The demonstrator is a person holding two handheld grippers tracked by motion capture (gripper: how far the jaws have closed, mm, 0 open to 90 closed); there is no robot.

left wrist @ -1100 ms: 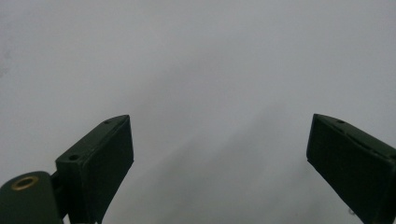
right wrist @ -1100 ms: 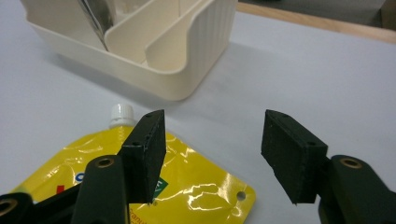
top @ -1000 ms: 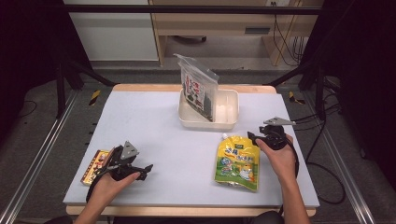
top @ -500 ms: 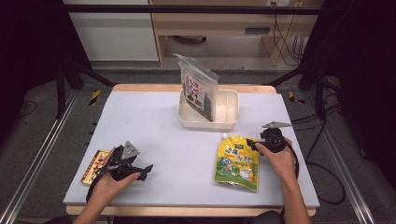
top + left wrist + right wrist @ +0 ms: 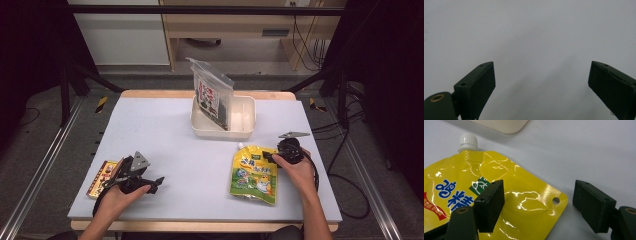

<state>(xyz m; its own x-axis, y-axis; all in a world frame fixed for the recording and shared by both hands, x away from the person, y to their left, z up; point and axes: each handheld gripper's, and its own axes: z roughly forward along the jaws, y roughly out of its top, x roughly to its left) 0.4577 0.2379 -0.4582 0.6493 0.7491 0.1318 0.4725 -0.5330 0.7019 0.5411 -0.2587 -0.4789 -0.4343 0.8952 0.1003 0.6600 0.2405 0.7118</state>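
A yellow spouted pouch (image 5: pixel 254 172) lies flat on the grey table (image 5: pixel 165 130), its white cap (image 5: pixel 468 141) toward the tray. My right gripper (image 5: pixel 267 156) hovers at the pouch's upper right corner. In the right gripper view its jaws (image 5: pixel 539 192) have just been opening and stand apart: one over the yellow pouch (image 5: pixel 499 195), the other past the corner with the punched hole, neither pad pressing. My left gripper (image 5: pixel 155 182) rests low at the front left. In the left gripper view it is open (image 5: pixel 541 85) over bare table.
A white tray (image 5: pixel 220 136) stands at the back centre, with a clear-topped dark snack bag (image 5: pixel 212 97) upright in it; the tray's corner (image 5: pixel 504 126) is just beyond the pouch. A small flat packet (image 5: pixel 102 172) lies beside my left hand near the table's left edge.
My right gripper has sunk a little onto the pouch's upper right corner. The left hand and the other things have kept still.
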